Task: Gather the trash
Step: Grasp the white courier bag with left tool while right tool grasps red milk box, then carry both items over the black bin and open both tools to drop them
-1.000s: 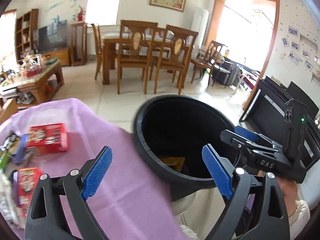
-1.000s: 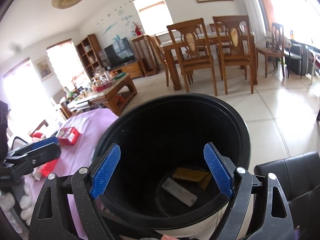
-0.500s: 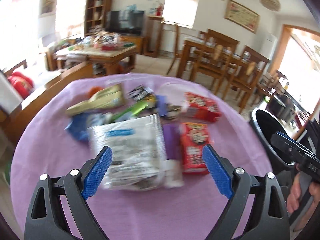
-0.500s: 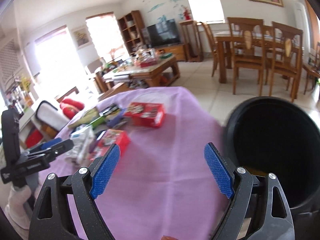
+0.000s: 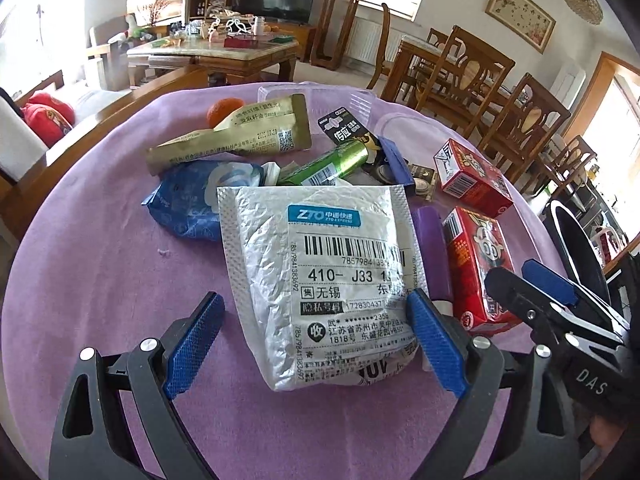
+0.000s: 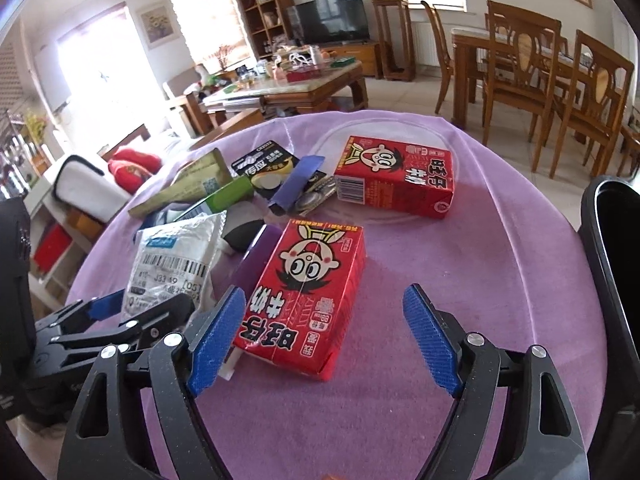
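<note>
Picking the next piece: left tool (image 5: 314, 342) gaping wide, empty, straddling the mailer (image 5: 320, 280); right tool (image 6: 322, 342) wide open, empty, over the carton (image 6: 304, 292) beside it. Next: drop and squeeze.

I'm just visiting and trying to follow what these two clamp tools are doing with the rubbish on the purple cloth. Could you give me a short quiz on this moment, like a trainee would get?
1. True or false: the left gripper is shut on the white courier bag.
2. Which item lies nearest the right gripper? A) green tube B) near red milk carton C) orange
3. How many red milk cartons lie on the purple cloth?

Key:
1. False; its jaws are open, with the bag lying between them.
2. B
3. Two; the far red milk carton lies behind the near one.
</note>
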Action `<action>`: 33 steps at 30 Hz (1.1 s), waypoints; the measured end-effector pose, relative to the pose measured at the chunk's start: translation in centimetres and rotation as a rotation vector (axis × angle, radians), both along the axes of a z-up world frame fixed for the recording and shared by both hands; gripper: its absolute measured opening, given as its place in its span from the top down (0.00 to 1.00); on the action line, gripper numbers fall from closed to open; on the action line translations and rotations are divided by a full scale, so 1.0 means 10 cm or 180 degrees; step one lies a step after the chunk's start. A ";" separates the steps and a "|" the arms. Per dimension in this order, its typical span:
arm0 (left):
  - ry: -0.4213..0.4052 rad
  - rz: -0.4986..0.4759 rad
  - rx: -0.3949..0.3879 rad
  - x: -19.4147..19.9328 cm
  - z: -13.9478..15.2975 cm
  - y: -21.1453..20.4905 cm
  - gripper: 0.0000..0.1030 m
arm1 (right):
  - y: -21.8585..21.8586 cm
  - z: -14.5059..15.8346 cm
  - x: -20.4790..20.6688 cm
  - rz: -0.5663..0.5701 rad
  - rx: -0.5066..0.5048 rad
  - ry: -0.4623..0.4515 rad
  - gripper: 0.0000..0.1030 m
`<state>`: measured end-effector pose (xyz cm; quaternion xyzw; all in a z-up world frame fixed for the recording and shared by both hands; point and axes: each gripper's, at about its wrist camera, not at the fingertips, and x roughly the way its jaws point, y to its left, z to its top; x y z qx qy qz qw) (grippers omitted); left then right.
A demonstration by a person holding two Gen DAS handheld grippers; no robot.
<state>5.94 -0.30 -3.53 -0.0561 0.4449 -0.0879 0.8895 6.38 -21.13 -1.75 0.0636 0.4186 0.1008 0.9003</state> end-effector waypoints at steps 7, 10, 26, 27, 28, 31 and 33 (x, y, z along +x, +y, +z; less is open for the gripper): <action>-0.0037 -0.0147 -0.0221 -0.05 0.04 0.11 0.43 | 0.01 -0.03 0.05 0.0038 -0.0005 0.0010 0.26; -0.0094 -0.0160 -0.0248 -0.13 0.09 0.11 0.51 | 0.11 -0.09 0.12 0.0062 -0.0086 0.0106 0.32; -0.0351 -0.0353 -0.0404 -0.34 0.36 0.19 0.75 | -0.16 0.08 -0.07 -0.0048 0.0254 -0.0136 0.50; -0.0370 -0.0366 -0.0391 -0.34 0.38 0.16 0.76 | -0.21 0.11 -0.10 -0.0055 0.0277 -0.0155 0.50; -0.0376 -0.0385 -0.0386 -0.34 0.38 0.14 0.77 | -0.25 0.14 -0.12 -0.0068 0.0301 -0.0175 0.50; -0.0406 -0.0475 -0.0396 -0.37 0.36 0.05 0.78 | -0.38 0.19 -0.22 -0.0093 0.0346 -0.0225 0.50; -0.0475 -0.0591 -0.0396 -0.42 0.38 -0.04 0.78 | -0.45 0.22 -0.26 -0.0099 0.0377 -0.0244 0.49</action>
